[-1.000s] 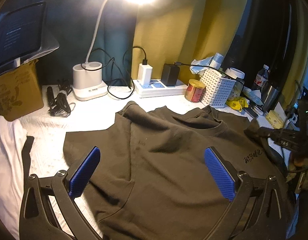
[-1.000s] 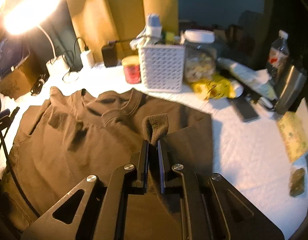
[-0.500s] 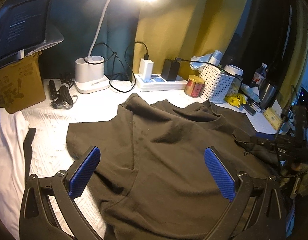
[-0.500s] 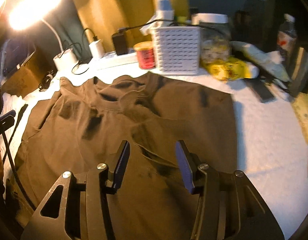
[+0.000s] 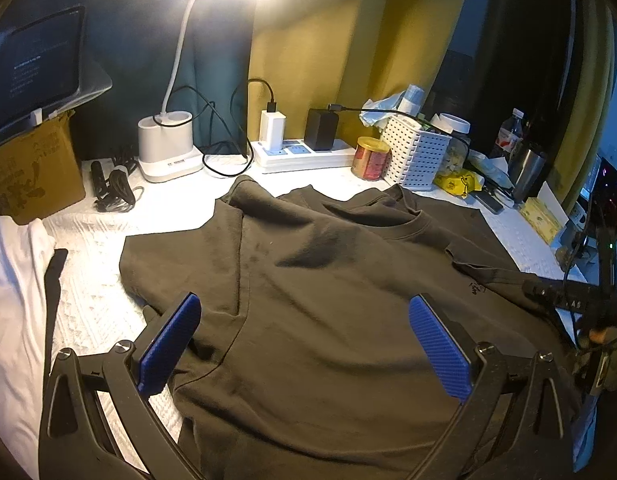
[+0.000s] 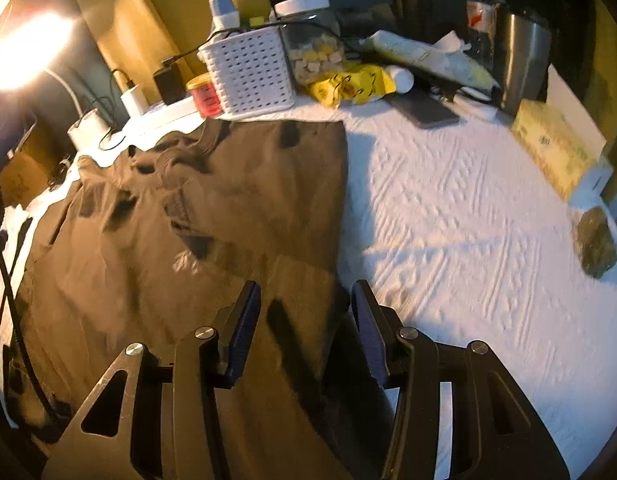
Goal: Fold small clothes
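Note:
A dark olive T-shirt [image 5: 328,288] lies spread on the white quilted table cover, its collar toward the back; its right sleeve is folded in over the body, leaving a straight right edge. It also shows in the right wrist view [image 6: 212,240]. My left gripper [image 5: 304,344] is wide open and empty, hovering over the shirt's lower left part. My right gripper [image 6: 306,308] is open and empty, low over the shirt's right edge. It also shows in the left wrist view [image 5: 572,300] at the far right.
Along the back stand a lamp base [image 5: 166,148], a power strip [image 5: 304,154] with chargers, a red can [image 5: 370,158], a white basket [image 5: 418,156] and a steel cup [image 6: 522,66]. A cardboard box [image 5: 28,176] stands left. A phone [image 6: 424,110] lies right.
My right gripper let go of the folded sleeve, opened, and moved right toward the shirt's right edge. The sleeve now lies flat. My left gripper stayed open over the shirt.

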The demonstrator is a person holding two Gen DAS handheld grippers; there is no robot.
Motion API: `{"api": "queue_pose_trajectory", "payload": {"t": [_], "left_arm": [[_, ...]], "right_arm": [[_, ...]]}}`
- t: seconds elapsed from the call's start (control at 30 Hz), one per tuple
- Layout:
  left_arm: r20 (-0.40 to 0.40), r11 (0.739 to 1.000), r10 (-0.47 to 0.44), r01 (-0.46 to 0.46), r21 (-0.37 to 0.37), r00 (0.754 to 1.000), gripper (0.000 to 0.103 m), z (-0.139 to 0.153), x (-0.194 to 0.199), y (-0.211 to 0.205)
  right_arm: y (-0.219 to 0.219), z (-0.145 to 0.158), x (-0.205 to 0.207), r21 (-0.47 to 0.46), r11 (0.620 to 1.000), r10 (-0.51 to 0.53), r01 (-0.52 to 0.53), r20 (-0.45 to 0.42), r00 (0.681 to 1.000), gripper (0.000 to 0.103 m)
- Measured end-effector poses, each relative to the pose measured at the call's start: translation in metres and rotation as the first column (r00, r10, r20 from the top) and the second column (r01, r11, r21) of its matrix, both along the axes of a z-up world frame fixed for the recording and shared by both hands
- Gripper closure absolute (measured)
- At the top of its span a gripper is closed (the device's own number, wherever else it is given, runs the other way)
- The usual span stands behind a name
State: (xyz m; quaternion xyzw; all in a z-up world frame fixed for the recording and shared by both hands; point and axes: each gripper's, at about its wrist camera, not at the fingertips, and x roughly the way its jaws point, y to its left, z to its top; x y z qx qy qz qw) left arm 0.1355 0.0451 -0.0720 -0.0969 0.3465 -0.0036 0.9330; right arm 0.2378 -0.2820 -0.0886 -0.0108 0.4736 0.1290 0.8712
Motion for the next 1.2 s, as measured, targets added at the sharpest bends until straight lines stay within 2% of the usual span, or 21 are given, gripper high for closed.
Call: {"api": "queue_pose_trajectory", "payload": {"t": [0.03,0.07,0.1,0.17,0.37,0.5,0.67,0.7,1.1,1.2], "left_arm": [[0.000,1.000,0.001,-0.001,0.002,1.000,0.001,0.001,-0.001,-0.001],[-0.001,1.000,0.002,-0.002,0.006,1.000,0.001,0.002,-0.002,-0.002],[-0.002,1.000,0.003,-0.003,0.009,1.000,0.001,0.002,-0.003,-0.002],[-0.007,1.000,0.007,-0.007,0.013,1.000,0.001,0.002,-0.005,-0.002],[-0.020,1.000,0.023,-0.023,0.008,1.000,0.001,-0.001,-0.016,0.008],[-0.031,1.000,0.029,-0.029,0.009,0.999,0.001,-0.005,-0.020,0.017],[-0.035,0.999,0.036,-0.035,0.030,0.999,0.001,-0.006,-0.022,0.036],[-0.034,0.999,0.039,-0.037,0.035,0.999,0.001,-0.006,-0.021,0.040],[-0.065,0.997,0.044,-0.040,0.069,0.997,0.002,-0.022,0.018,0.097],[-0.085,0.997,0.034,-0.029,0.069,0.996,0.010,-0.030,0.034,0.109]], "right_arm": [[0.001,0.000,-0.003,0.009,1.000,0.013,-0.014,0.008,1.000,0.061],[0.002,0.000,-0.005,0.019,0.999,0.028,-0.028,0.014,1.000,0.078],[0.006,0.001,-0.009,0.023,0.998,0.052,-0.053,0.016,0.999,0.083],[0.011,0.003,-0.013,0.017,0.996,0.085,-0.085,0.023,0.996,0.084],[0.037,-0.006,-0.034,-0.003,0.984,0.179,-0.179,-0.016,0.984,0.084],[0.042,-0.014,-0.046,-0.024,0.986,0.165,-0.166,-0.030,0.986,0.082],[0.048,-0.005,-0.060,-0.029,0.989,0.147,-0.147,-0.006,0.989,0.055],[0.049,-0.004,-0.060,-0.034,0.989,0.147,-0.147,0.001,0.989,0.053],[0.077,0.016,-0.041,-0.057,0.993,0.110,-0.106,0.065,0.992,0.053],[0.081,0.019,-0.031,-0.059,0.994,0.099,-0.095,0.073,0.992,0.053]]}}
